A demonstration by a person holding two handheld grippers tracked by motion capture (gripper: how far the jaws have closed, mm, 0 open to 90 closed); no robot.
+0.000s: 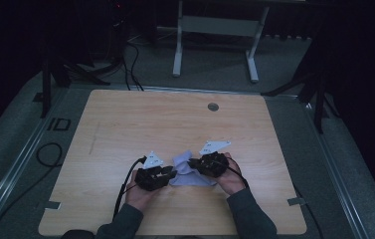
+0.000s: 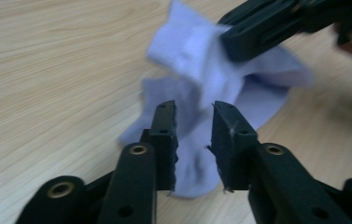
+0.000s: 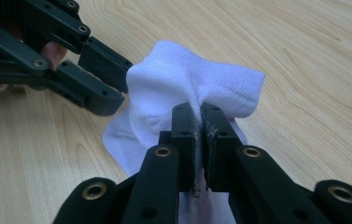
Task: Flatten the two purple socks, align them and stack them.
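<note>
High view: white sock [image 1: 189, 172] is seen on the wooden table [image 1: 175, 124], lying between the left gripper [image 1: 171, 173] and the right gripper [image 1: 193, 163], near the person's edge. Sock is crumpled; its long axis cannot be told cleanly from above, roughly running from one claw toward the other.

Right gripper view: right gripper [image 3: 198, 122] is clamped on a fold of the sock [image 3: 183, 88], jaws nearly together with fabric pinched between them. Ribbed cuff end is bunched just beyond the jaw tips and points away from the claw, rest of the sock trailing back under it. Left gripper [image 3: 120, 88] is seen at upper left, its tips at the sock's edge.

Left gripper view: left gripper [image 2: 193, 122] is parted, a clear gap between the pads, sock [image 2: 201, 93] lying beneath and ahead of the gap, not pinched. Fabric is stretched ahead toward the right gripper [image 2: 239, 42], which is gripping the far end
</note>
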